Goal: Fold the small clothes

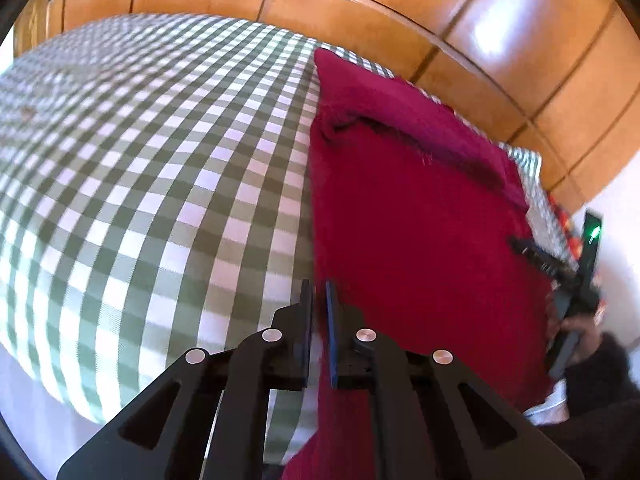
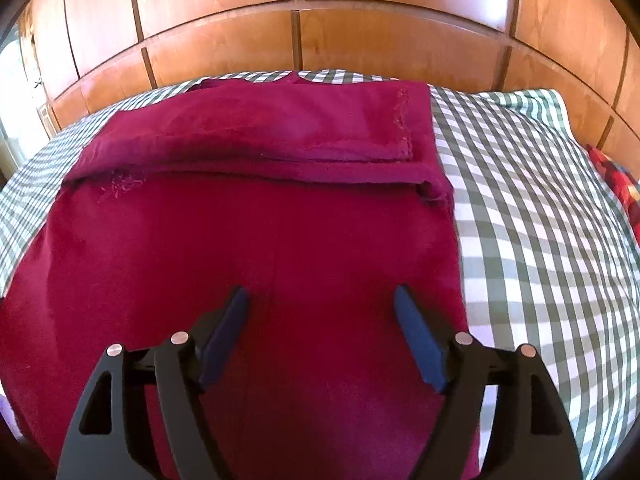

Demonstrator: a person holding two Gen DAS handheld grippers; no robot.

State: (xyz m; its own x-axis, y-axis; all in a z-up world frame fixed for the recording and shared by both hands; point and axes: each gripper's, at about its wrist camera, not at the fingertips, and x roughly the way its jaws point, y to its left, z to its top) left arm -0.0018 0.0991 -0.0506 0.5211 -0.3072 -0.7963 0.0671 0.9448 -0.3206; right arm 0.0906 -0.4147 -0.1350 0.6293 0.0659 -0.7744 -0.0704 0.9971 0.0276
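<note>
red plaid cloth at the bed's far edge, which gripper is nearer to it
Right. The right gripper hangs open over the crimson garment, on the side of the red plaid cloth. The left gripper pinches the garment's opposite edge.

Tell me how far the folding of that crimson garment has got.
Done: the far part of the crimson garment is already folded over itself, its flap edge lying across the cloth on the checked bedcover. In hand: the left gripper is shut on the garment's near edge, while the right gripper hovers open above it. Left: the near half is still unfolded.
</note>
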